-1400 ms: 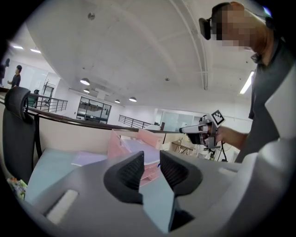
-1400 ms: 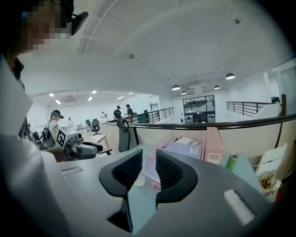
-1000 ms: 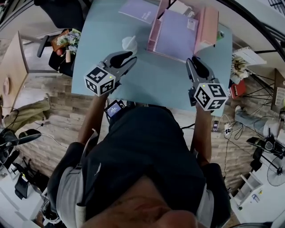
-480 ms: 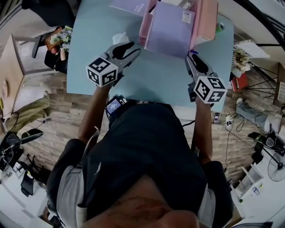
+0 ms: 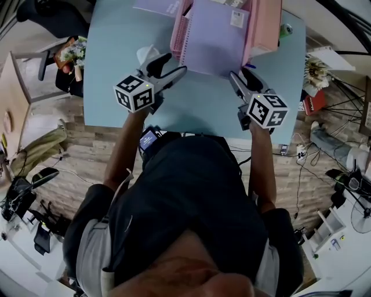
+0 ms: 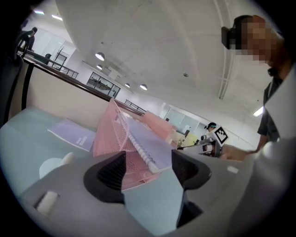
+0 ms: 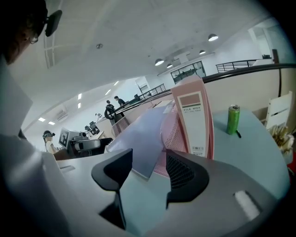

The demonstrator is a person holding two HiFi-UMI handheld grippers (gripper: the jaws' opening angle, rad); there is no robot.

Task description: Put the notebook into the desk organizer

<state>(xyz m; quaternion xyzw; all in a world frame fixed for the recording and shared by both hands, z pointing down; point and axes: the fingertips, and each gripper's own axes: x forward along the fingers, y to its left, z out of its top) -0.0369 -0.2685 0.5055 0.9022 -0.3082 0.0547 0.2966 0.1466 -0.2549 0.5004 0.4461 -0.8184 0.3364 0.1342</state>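
A lavender spiral notebook point(image 5: 213, 36) leans inside the pink mesh desk organizer point(image 5: 177, 33) at the far side of the pale blue table point(image 5: 116, 69). My left gripper point(image 5: 171, 65) is just short of the notebook's near left corner. Its jaws have just been opening and now stand wide, with the spiral edge point(image 6: 147, 147) in line beyond them and nothing between the pads. My right gripper point(image 5: 235, 80) is near the notebook's near right corner point(image 7: 143, 135). Its jaws have also just been opening and hold nothing.
A second lavender notebook point(image 5: 155, 6) lies flat left of the organizer, and a white object point(image 5: 147, 54) sits beside my left gripper. A pink file box point(image 5: 266, 23) stands on the organizer's right point(image 7: 194, 118). A green can point(image 7: 232, 119) stands further right.
Both grippers have moved forward and down towards the near corners of the notebook in the organizer. The jaws of both have spread apart.
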